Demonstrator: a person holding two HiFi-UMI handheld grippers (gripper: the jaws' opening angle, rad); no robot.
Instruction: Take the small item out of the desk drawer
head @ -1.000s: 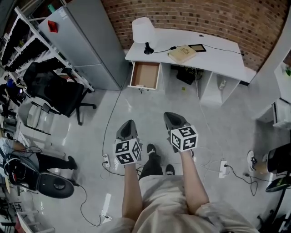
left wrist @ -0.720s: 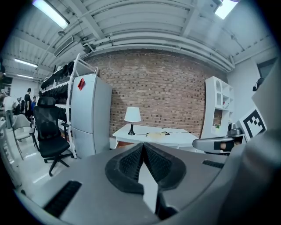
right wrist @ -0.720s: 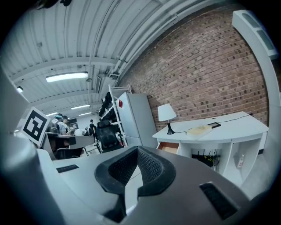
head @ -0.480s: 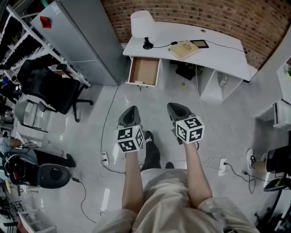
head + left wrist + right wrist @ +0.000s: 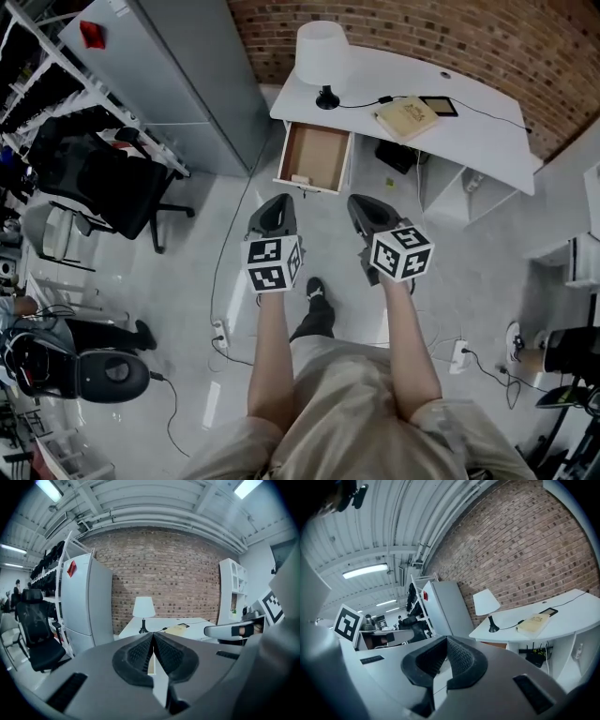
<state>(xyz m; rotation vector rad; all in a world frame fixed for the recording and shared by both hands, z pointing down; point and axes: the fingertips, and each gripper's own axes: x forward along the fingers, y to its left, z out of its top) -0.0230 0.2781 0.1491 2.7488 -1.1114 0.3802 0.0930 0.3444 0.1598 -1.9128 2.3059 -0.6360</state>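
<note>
Head view: the drawer (image 5: 316,150) under the bench (image 5: 450,131) already stands open. The small item (image 5: 301,179) lies at its front edge, untouched. Your left tongs (image 5: 274,214) and right tongs (image 5: 367,214) hang over the floor, short of it.
Left gripper view: left tongs (image 5: 152,634) pressed together, empty.
Right gripper view: right tongs (image 5: 446,641) pressed together, empty.
Left to do: you have yet to reach in, grip and lift out.

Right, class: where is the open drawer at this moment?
In the head view, the open drawer juts from the left end of the white desk, just below the lamp and directly ahead of the left gripper.
</note>
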